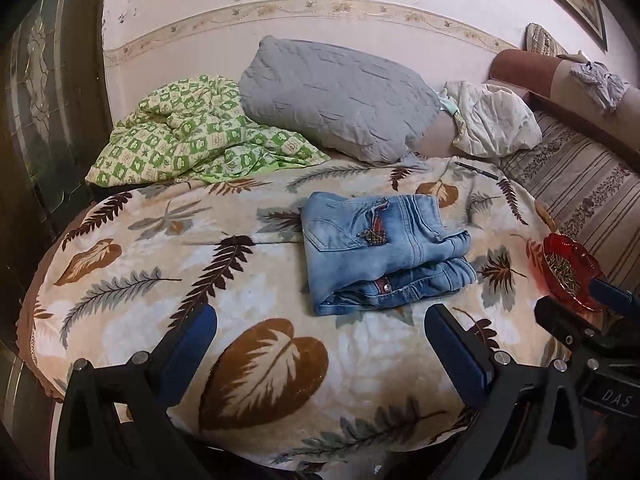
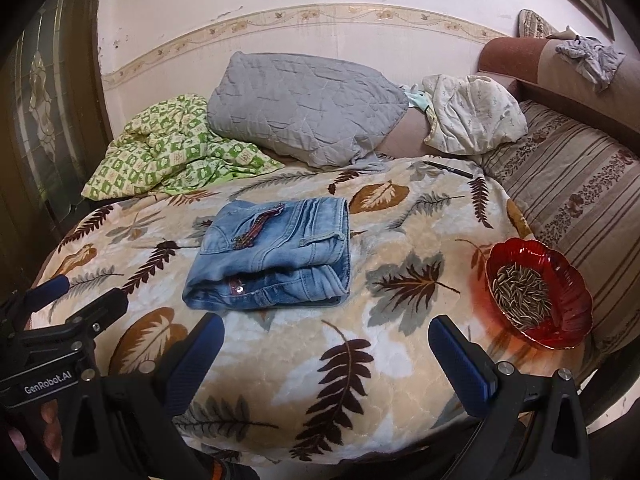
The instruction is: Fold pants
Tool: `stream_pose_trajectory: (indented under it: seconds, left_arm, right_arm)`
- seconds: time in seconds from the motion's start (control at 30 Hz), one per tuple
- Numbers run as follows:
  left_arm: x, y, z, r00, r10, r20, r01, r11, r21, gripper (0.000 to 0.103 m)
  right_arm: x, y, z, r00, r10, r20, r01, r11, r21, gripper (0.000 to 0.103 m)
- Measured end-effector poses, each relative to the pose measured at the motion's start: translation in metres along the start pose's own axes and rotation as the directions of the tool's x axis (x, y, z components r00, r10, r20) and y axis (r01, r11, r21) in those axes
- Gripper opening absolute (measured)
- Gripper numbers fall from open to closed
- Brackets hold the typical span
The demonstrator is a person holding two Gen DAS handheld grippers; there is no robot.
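the bed (image 1: 120,292), under a leaf-print blanket (image 2: 360,360), carried everything. against the wall lay a grey quilted pillow (image 1: 336,100) and a green checked quilt (image 1: 192,132), well apart from the work. the pants (image 2: 272,256), pale denim, sat mid-blanket as a compact folded bundle, so the folding looked finished, perhaps short of a last squaring of the edges. any next move would call only for a light press or tidy. the left hand-held gripper (image 1: 320,344) and right hand-held gripper (image 2: 326,356) hung near the bundle's front edge, jaws spread wide, holding nothing. a red bowl (image 2: 568,304), apparently of seeds, stood close on the right, easily knocked. a dark pen (image 2: 448,169) lay farther back.
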State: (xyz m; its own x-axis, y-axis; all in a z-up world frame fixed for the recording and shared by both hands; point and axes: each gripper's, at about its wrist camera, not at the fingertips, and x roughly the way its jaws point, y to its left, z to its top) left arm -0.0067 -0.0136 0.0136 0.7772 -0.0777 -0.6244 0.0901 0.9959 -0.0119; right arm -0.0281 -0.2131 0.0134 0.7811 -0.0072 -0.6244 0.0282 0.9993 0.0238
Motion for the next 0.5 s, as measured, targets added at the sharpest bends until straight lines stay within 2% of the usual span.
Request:
stream_pose_trajectory:
  seconds: [0.13,0.5]
  left_arm:
    - [-0.0038,-0.0001,0.0014,1.0,-0.022,0.006,0.022,1.0,-0.001,0.103]
    - [-0.0067,0.0051,0.0029,1.0,-0.011,0.014,0.011,1.0,-0.012,0.103]
  right_arm:
    - [0.0011,0.0027,-0.0026,1.0,0.002,-0.005,-0.002,1.0,-0.009,0.103]
    - [0.0018,0.0016,-0.0047,1.0,0.001,-0.008,-0.001,1.0,-0.006,0.103]
